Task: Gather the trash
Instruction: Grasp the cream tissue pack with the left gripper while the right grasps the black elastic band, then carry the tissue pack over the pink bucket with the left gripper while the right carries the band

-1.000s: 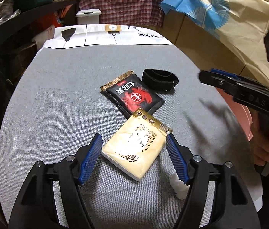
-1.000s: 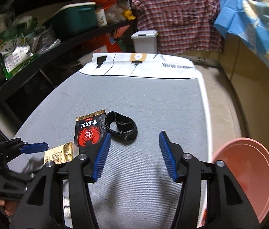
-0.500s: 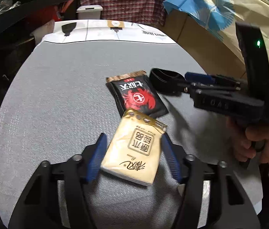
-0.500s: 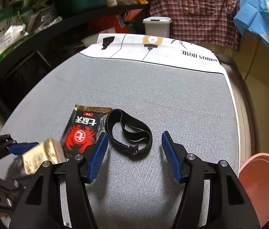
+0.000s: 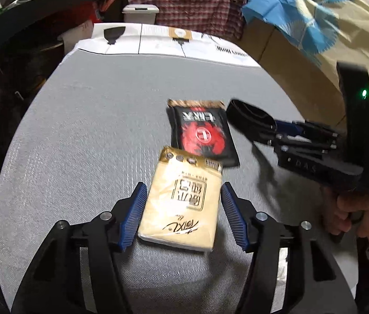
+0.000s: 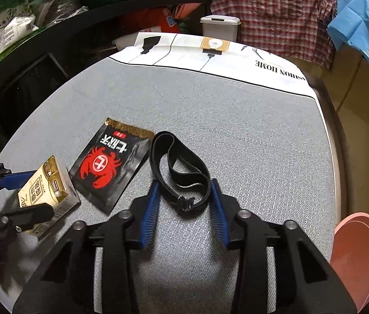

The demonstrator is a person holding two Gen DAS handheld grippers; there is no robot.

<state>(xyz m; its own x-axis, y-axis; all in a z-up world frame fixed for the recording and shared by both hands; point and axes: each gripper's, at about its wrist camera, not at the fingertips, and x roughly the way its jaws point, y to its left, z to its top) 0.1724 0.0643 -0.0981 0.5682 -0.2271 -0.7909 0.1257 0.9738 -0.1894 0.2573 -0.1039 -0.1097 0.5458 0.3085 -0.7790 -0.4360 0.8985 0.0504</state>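
Left claw [image 5: 183,213] angled steeply down at the desk [image 5: 92,130], jaws spread and opening. The tissue pack [image 5: 184,201] sits between the blue pads, a small gap on each side, not pinched. From the right wrist view the same pack [image 6: 47,191] looks tilted, far end raised, near the desk's left edge.

Right claw [image 6: 184,209] also pitched steeply down, jaws closing. The near end of the black strap [image 6: 181,167] lies between the pads; whether they touch it I cannot tell, no clear pinch. In the left wrist view the right claw comes in from the right with a hand [image 5: 359,214] gripping its handle, pad tips at the strap [image 5: 249,116].

Black snack packet [image 6: 111,167] with a red crab print lies flat just beyond the tissue pack and just left of the strap, mid-desk. Its near edge meets or overlaps the pack's far end; can't tell which.

Desk top is grey woven cloth; a white printed sheet [image 6: 210,52] covers the far edge. Pink bin [image 6: 359,256] sits below the right edge.

Beyond the far edge: small white lidded bin [image 6: 219,26], plaid shirt [image 6: 276,7] hanging, blue cloth [image 6: 362,34] at right, dark cluttered shelf [image 6: 40,15] at left.
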